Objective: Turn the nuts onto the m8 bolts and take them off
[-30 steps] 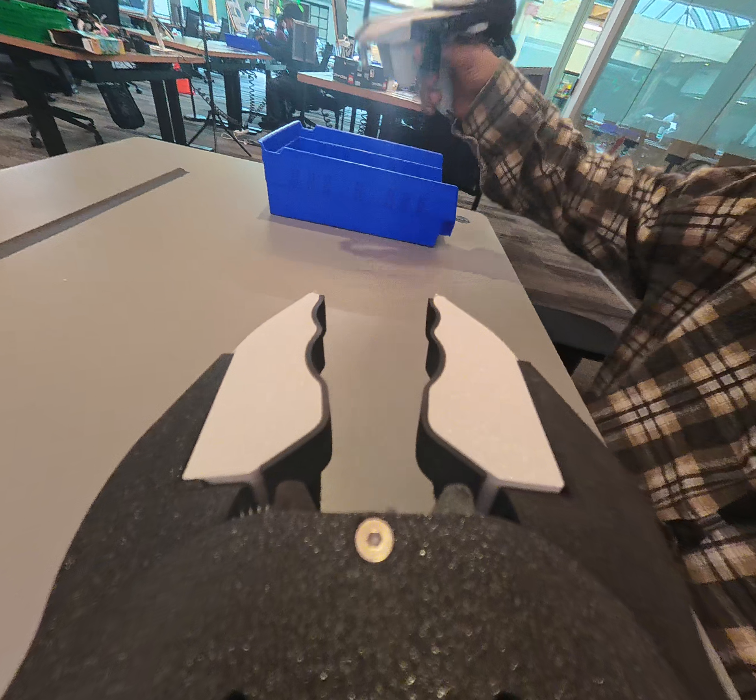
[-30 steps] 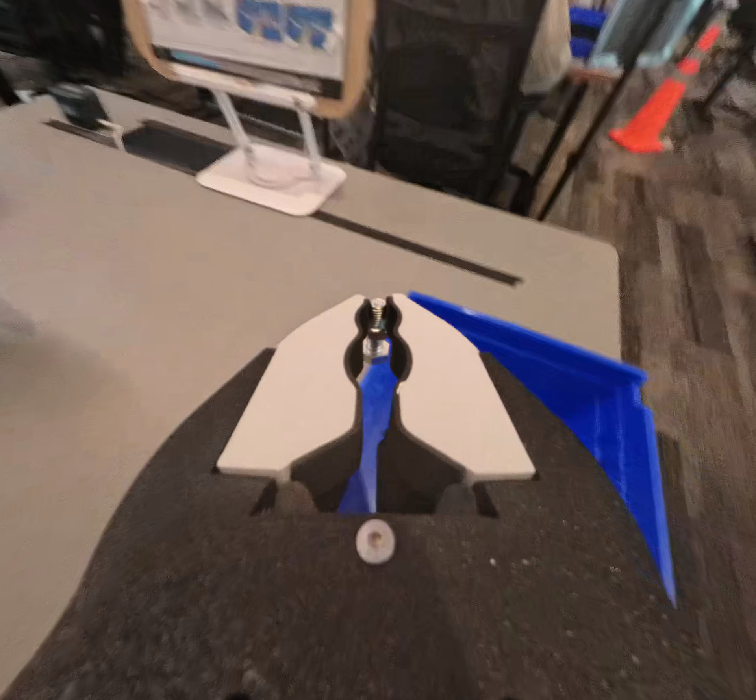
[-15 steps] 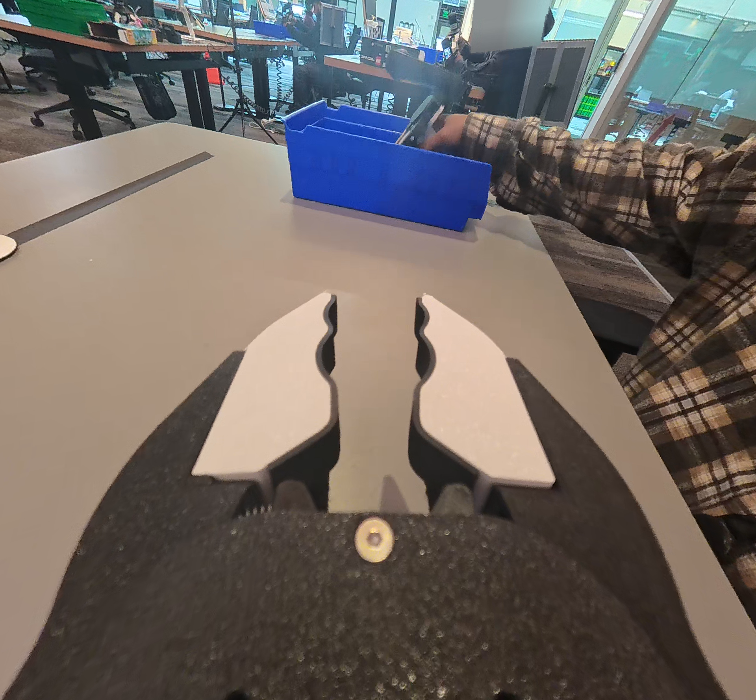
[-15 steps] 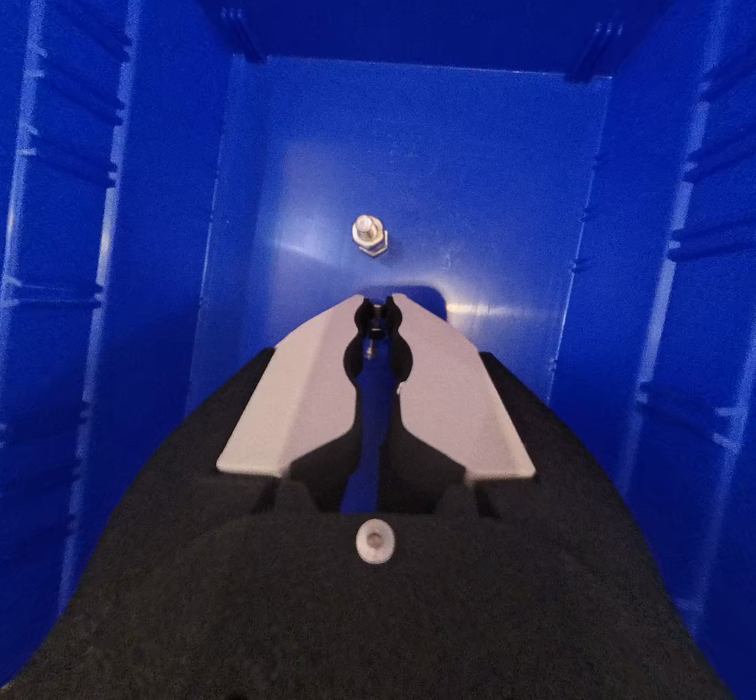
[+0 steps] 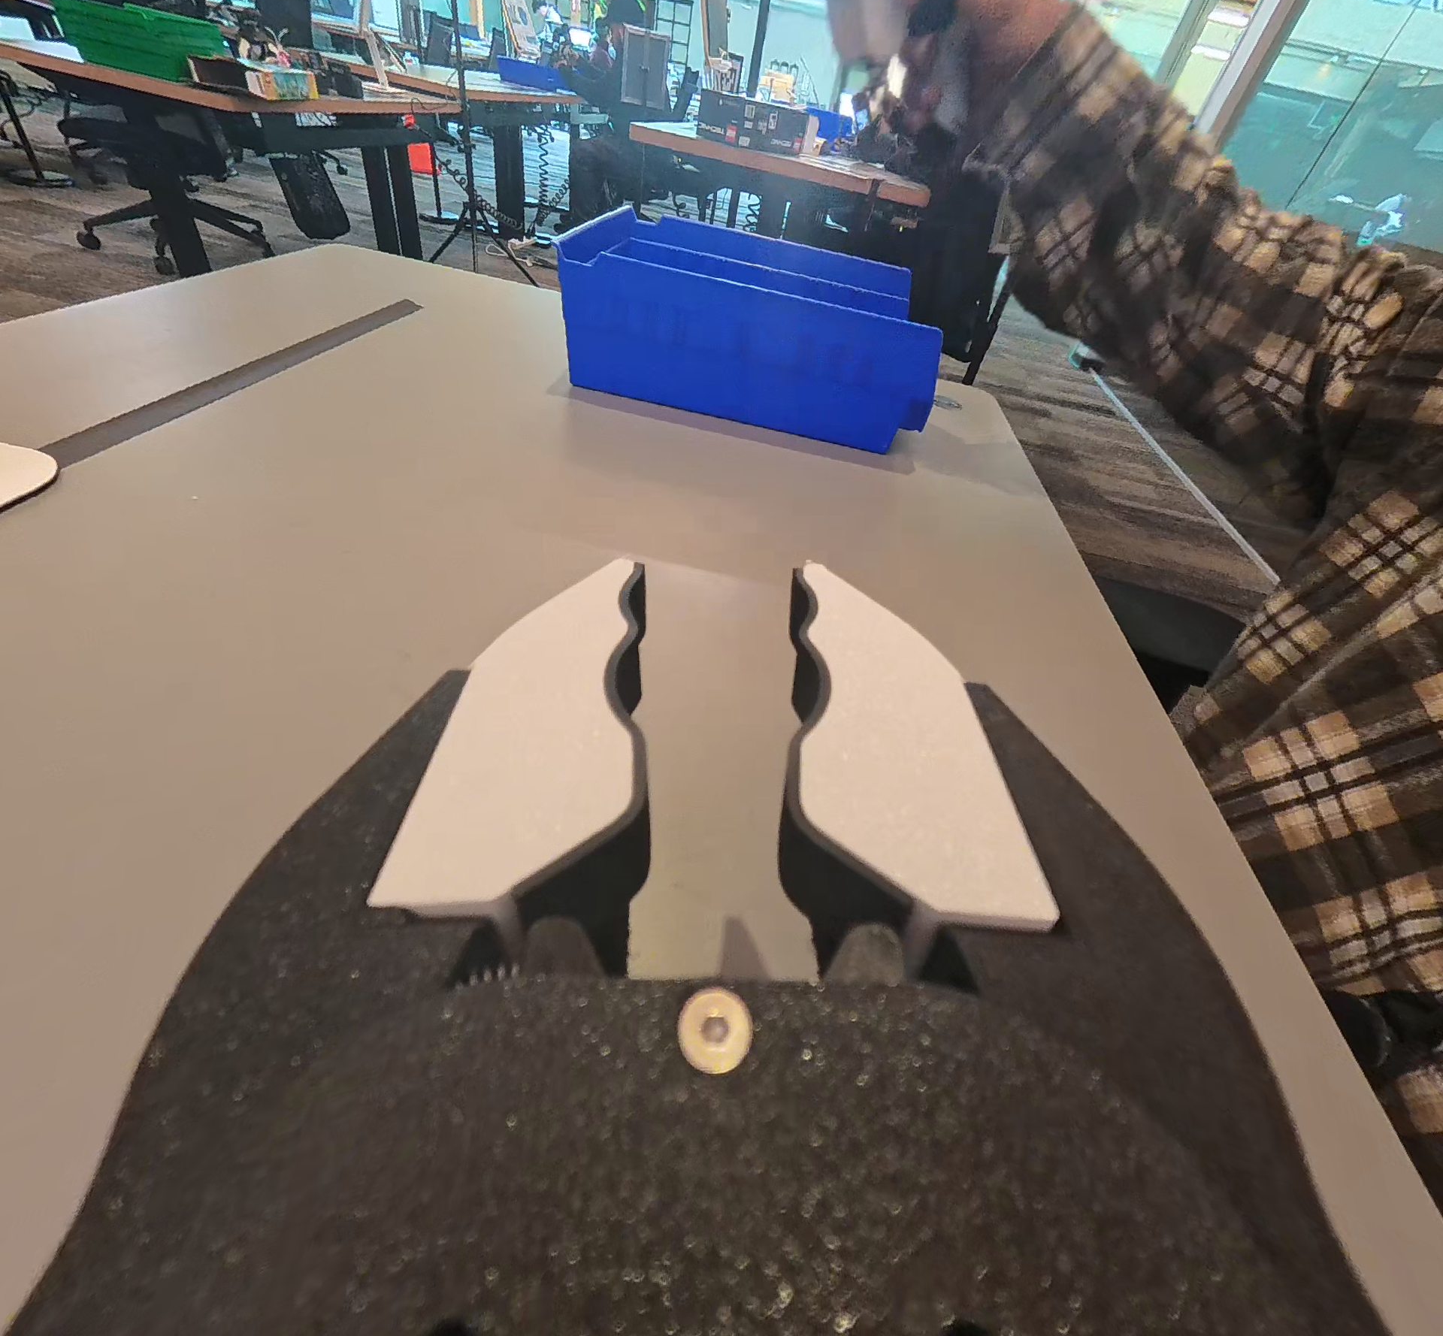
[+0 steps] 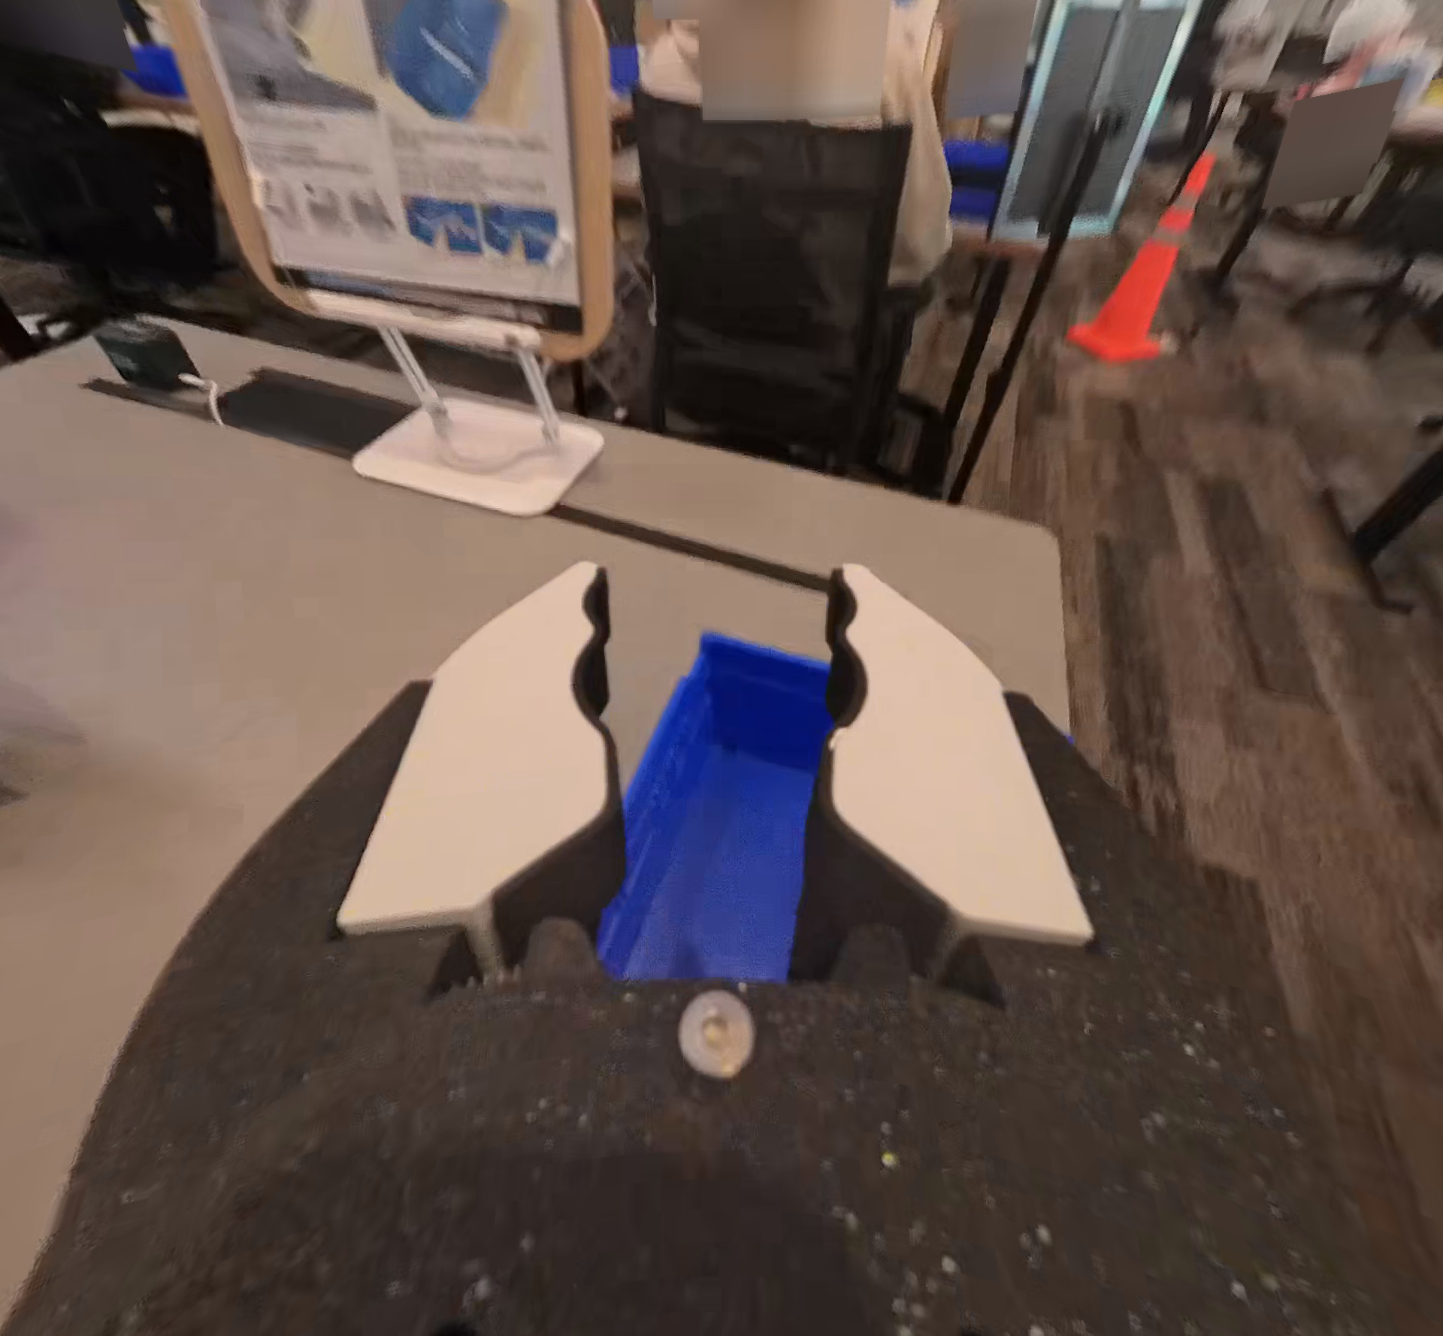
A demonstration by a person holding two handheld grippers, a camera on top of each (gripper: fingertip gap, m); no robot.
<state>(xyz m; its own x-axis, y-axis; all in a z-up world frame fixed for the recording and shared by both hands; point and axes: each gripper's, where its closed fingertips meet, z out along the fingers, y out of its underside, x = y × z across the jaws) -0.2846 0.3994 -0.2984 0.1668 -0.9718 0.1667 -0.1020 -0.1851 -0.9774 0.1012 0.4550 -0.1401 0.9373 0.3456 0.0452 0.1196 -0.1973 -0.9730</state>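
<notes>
- left gripper [image 5: 718,580]: near end of the grey table [image 5: 312,557], low over bare tabletop, fingers parted to a moderate gap, nothing between them.
- right gripper [image 6: 714,580]: up in the air above the blue bin [image 6: 726,791], fingers spread wide, holding nothing. From the left wrist view it shows blurred, high at far right, on a hand with a plaid sleeve [image 5: 1171,299].
- blue bin: far right part of the table, close to the right edge. Only part of its floor shows between the right fingers, and that part looks bare.
- nuts and bolts: none visible in either view. Could be in the hidden part of the bin; cannot tell.
- progress, my read: both grippers empty, no threading under way. Either between cycles or finished; cannot tell how many bolts are left.
- writing: poster on a white stand [image 6: 476,455] at the far edge of the table has text and blue pictures, too blurred to read. Bin side wall has faint embossed marks, unreadable. No brand legible.
- far background: office desks, orange cone [image 6: 1132,284] on the floor.
</notes>
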